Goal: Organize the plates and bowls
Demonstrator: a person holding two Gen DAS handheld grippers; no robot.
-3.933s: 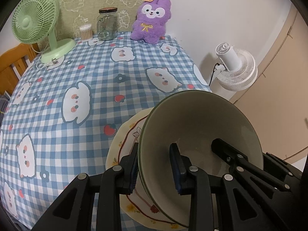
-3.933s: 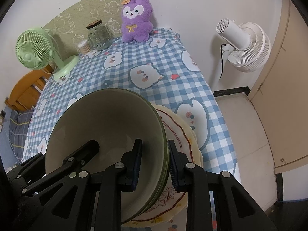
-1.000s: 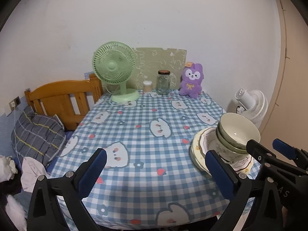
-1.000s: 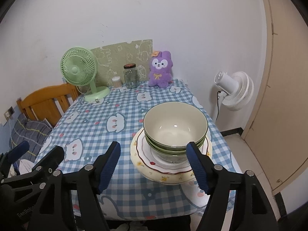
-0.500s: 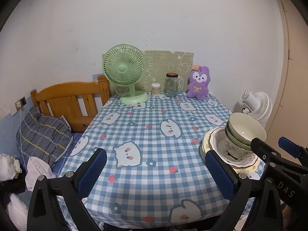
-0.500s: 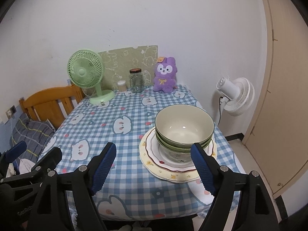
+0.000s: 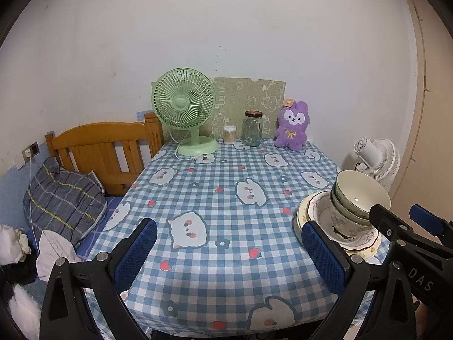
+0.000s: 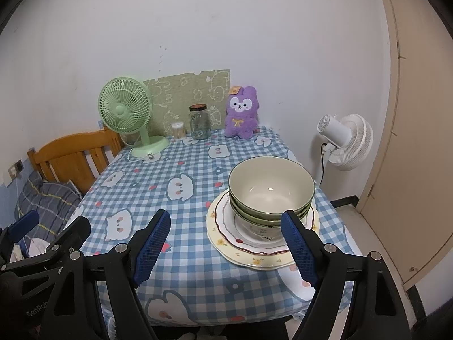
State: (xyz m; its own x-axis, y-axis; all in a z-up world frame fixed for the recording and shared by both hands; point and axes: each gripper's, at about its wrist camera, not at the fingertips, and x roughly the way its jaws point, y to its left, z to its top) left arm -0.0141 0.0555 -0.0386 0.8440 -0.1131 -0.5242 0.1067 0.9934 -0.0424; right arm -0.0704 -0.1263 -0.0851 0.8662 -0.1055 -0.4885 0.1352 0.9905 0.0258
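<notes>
both grippers, left gripper (image 7: 229,250) and right gripper (image 8: 226,240), have backed off the bowls (image 8: 270,195) stacked on plates (image 8: 254,252); we keep them apart, empty, clear of the desk (image 8: 184,198).

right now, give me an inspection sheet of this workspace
surface: table under a blue checked tablecloth.
job's things: green bowls nested, standing on stacked plates near the table's right edge.
clutter: green desk fan, glass jar, cotton swab tub, purple plush along the wall.
grippers: left gripper and right gripper open, nothing between the jaws.
cables: green desk fan's white cord on the cloth.
surroundings: white floor fan, wooden headboard, pillow.
</notes>
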